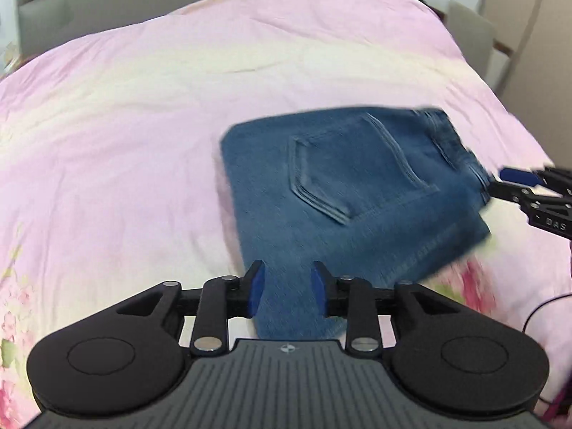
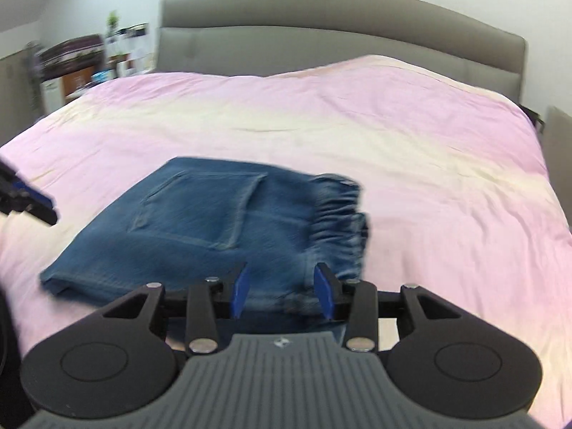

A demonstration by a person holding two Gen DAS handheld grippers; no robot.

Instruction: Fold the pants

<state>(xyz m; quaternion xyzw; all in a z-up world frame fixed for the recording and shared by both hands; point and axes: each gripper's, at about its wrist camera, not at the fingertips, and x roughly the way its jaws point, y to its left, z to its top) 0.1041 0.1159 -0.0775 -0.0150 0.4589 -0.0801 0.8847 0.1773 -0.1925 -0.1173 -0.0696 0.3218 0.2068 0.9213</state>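
Observation:
Blue jeans (image 1: 339, 186) lie folded into a compact bundle on the pink bed cover (image 1: 125, 125), back pocket facing up. My left gripper (image 1: 287, 287) hovers over the bundle's near edge with its blue pads apart, denim showing in the gap and neither pad pressing on it. In the right wrist view the jeans (image 2: 214, 221) show their gathered waistband on the right side. My right gripper (image 2: 282, 293) stands open above that near edge, not gripping. Each gripper also shows in the other's view: the right gripper (image 1: 514, 178) by the waistband, the left gripper (image 2: 32, 200) at the far left.
The pink and cream bed cover (image 2: 393, 143) spreads wide around the jeans. A grey padded headboard (image 2: 339, 35) runs along the far side. Shelves with clutter (image 2: 78, 60) stand beyond the bed's left corner. A thin dark cable (image 1: 543, 307) lies at the right edge.

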